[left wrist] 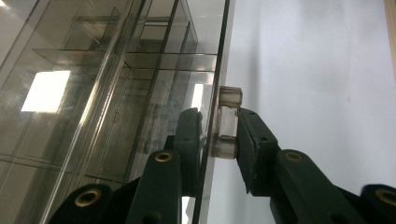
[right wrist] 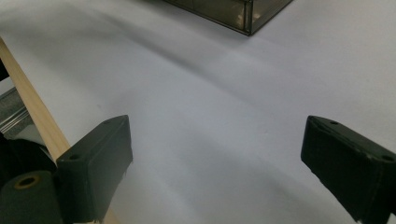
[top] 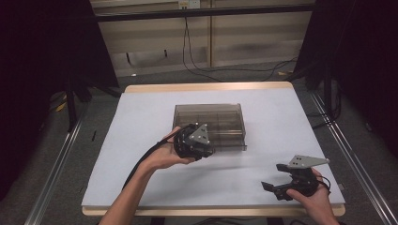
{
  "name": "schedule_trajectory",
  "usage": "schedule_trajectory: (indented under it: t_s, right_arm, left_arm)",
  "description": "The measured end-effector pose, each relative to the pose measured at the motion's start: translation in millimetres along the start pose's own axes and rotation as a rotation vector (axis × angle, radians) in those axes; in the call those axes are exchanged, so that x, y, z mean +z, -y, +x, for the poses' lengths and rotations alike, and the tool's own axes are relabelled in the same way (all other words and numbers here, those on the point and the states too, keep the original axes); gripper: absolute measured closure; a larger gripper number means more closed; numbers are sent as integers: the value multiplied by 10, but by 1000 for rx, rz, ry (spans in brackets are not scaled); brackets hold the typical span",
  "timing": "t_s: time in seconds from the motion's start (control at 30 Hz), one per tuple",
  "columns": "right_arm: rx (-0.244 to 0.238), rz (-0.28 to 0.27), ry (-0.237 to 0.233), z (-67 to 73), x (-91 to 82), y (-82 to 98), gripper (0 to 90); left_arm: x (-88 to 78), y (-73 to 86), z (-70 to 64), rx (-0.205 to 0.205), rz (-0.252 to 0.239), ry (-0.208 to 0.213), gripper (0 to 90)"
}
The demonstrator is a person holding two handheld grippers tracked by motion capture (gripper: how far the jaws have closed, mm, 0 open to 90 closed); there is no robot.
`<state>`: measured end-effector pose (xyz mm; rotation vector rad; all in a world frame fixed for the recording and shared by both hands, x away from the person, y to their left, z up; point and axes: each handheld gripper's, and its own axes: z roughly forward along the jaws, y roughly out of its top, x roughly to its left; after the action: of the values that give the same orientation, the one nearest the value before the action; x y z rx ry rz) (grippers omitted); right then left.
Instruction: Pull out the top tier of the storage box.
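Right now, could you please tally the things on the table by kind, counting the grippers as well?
Clear smoky plastic box, with a clear handle on its front panel: 1
Black two-jaw grippers: 2, the left gripper closed on that handle, the right gripper open above the white table
Total: 3

— Any writing, labels or numbers to read anywhere?

— None. Nothing printed on the clear box (top: 210,124) by the left tongs (top: 206,151), nothing on the white sheet (right wrist: 224,107) between the right tongs' jaws.
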<state>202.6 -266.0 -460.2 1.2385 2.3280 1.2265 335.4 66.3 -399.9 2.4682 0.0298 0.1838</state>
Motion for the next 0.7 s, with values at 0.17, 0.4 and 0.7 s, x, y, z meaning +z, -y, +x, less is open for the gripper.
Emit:
schedule_trajectory:
  t_s: [0.17,0.4,0.7]
  right_arm:
    - [0,1,0,1,0,0,90]
    - [0,1,-1,2,2,0,90]
    - [0,3,-3,2,2,0,90]
  left_arm:
    - [-1,2,-30,10,8,-7,718]
    - [-15,5,-66,21,25,-5,721]
    - [-10,3,-105,30,22,-12,724]
